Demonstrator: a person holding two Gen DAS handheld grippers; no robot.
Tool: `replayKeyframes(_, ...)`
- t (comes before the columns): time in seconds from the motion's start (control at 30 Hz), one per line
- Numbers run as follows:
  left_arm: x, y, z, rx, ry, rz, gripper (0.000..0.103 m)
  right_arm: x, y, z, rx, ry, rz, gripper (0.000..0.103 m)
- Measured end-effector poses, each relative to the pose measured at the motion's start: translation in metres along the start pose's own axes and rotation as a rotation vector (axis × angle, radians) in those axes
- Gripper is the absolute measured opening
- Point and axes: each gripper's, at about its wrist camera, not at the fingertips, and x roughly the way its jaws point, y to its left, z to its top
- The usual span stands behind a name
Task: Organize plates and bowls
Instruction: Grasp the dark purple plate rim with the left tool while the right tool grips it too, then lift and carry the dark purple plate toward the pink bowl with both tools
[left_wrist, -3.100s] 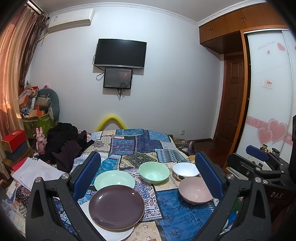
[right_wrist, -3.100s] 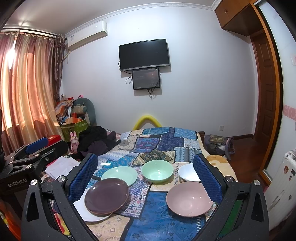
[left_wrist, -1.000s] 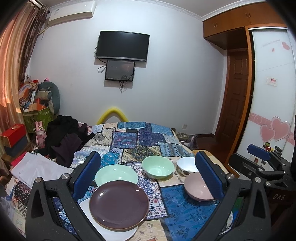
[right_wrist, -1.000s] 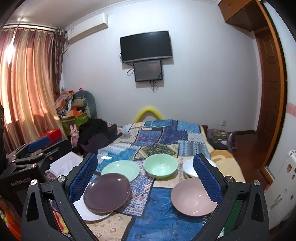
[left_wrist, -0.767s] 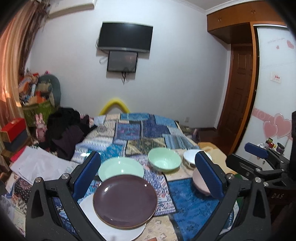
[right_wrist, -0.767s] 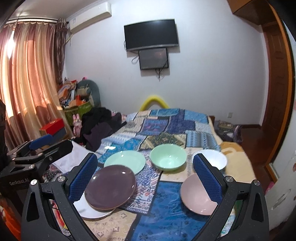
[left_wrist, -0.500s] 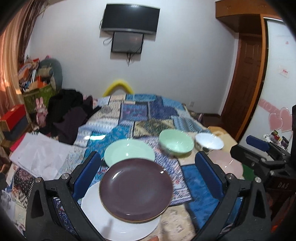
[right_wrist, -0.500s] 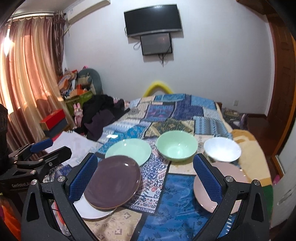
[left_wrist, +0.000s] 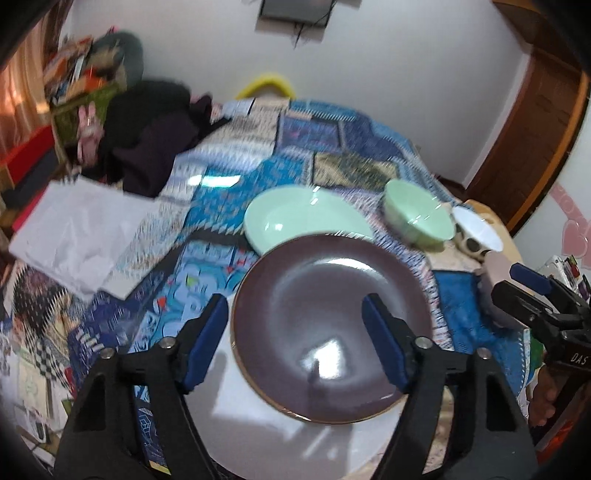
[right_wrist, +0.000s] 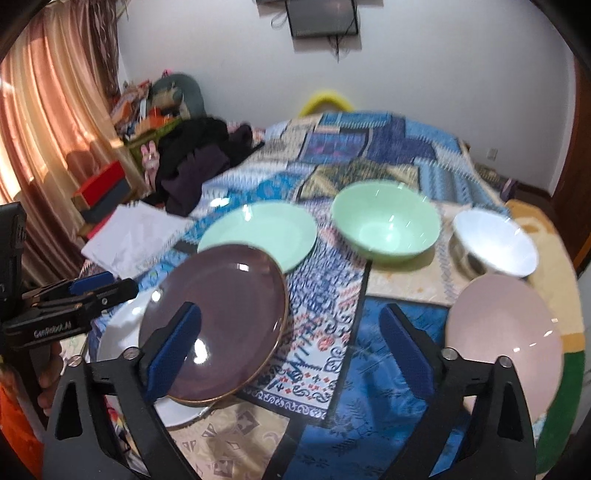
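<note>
Right now the left tool (left_wrist: 295, 328) hangs low over the purple plate (left_wrist: 332, 325), its two blue-padded fingers (left_wrist: 207, 332) spread wide, one just outside the plate's left rim and the other above its right half; whether either pad touches the glaze cannot be told, and nothing is pinched between them. That purple plate lies on top of a white plate (left_wrist: 236, 417), which peeks out beneath it at the near edge of the patchwork-covered bed (left_wrist: 325, 136). Just behind the purple plate sits a pale green plate (left_wrist: 295, 218), its near rim overlapped by the purple one in the left wrist view, and to the right of it stands a green bowl (left_wrist: 417, 218), then a white bowl (left_wrist: 476, 229) beside that. The right tool (right_wrist: 290, 343) is likewise spread wide and holds nothing; it hovers over the blue patterned cloth between the purple plate and a pink plate (right_wrist: 502, 332), its left pad in front of the purple plate's near edge. The pink plate lies near the right edge of the bed, just in front of the white bowl. A heap of dark clothes (right_wrist: 199, 162) lies at the far left of the bed, with a sheet of white paper (right_wrist: 129, 232) near it. Both views are blurred.
</note>
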Motion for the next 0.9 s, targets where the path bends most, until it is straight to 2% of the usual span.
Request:
replayKeyframes(0.1, 0.021, 0.017, -0.002, -0.05, 0.074, -0.022, 0.063, 0.013, -0.001, -0.003, 0.003, 0.045, 0.008, 0.085)
replayKeyframes(0.17, 0.03, 0.026, -0.005, -0.074, 0.108, -0.031, 0.054, 0.018, -0.001, -0.003, 0.008, 0.063, 0.011, 0.083)
replayKeyframes(0.27, 0.045, 0.036, -0.008, -0.097, 0.163, -0.048, 0.049, 0.028, -0.003, -0.006, 0.011, 0.101, 0.024, 0.077)
replayKeyframes(0.4, 0.059, 0.041, -0.011, -0.105, 0.21, -0.047, 0.047, 0.04, -0.002, -0.007, 0.0, 0.134, 0.023, 0.07)
replayKeyframes(0.53, 0.065, 0.042, -0.014, -0.102, 0.229, -0.047, 0.045, 0.051, -0.003, -0.005, -0.004, 0.163, 0.03, 0.055)
replayKeyframes(0.63, 0.069, 0.043, -0.016, -0.107, 0.254, -0.062, 0.042, 0.057, -0.004, -0.004, -0.003, 0.174, 0.032, 0.047)
replayKeyframes(0.9, 0.072, 0.041, -0.015, -0.087, 0.257, -0.062, 0.04, 0.069, -0.004, 0.0, 0.02, 0.2, 0.086, 0.027)
